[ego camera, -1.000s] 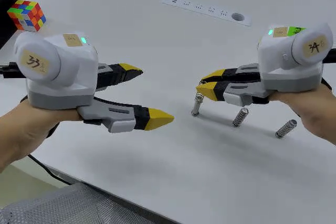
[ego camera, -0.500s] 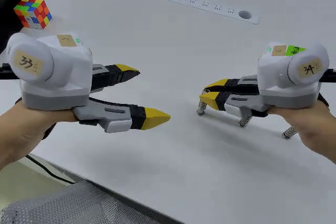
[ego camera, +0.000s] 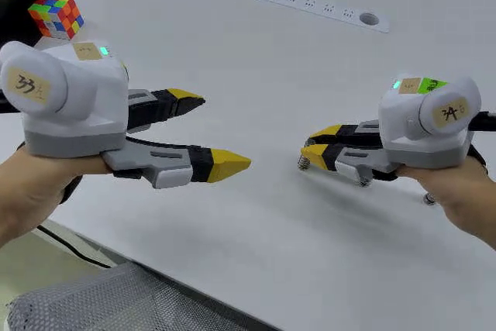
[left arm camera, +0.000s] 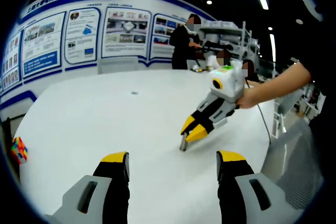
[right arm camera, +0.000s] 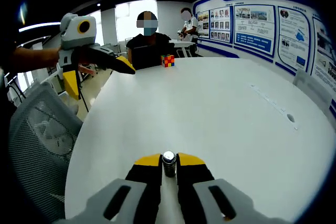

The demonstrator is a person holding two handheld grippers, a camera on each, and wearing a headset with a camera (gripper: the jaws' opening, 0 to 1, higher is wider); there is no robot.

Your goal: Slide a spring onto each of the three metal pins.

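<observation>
Nearest the person, the grey mesh chair back point(ego camera: 77, 304) sits below the edge of the white workbench point(ego camera: 256, 60). Above that edge the white-and-grey left gripper with yellow-tipped black jaws point(ego camera: 211, 131) hangs with its jaws spread wide and nothing between them, as it was a second ago; its own view shows the same broad gap point(left arm camera: 173, 158).

Across from it, the matching right gripper point(ego camera: 314, 145) has come down close to the tabletop since the earlier picture. Its jaws have narrowed and now pinch the top of the leftmost spring-wrapped metal pin point(right arm camera: 168, 163), which stands on the table beneath the tips point(ego camera: 304, 163). The second pin point(ego camera: 363, 182) and third pin point(ego camera: 428, 199), in plain view before, now just peek out under the gripper body and the hand.

Farther back lie the multicoloured puzzle cube point(ego camera: 56, 15) and the long white power strip point(ego camera: 322, 7).
</observation>
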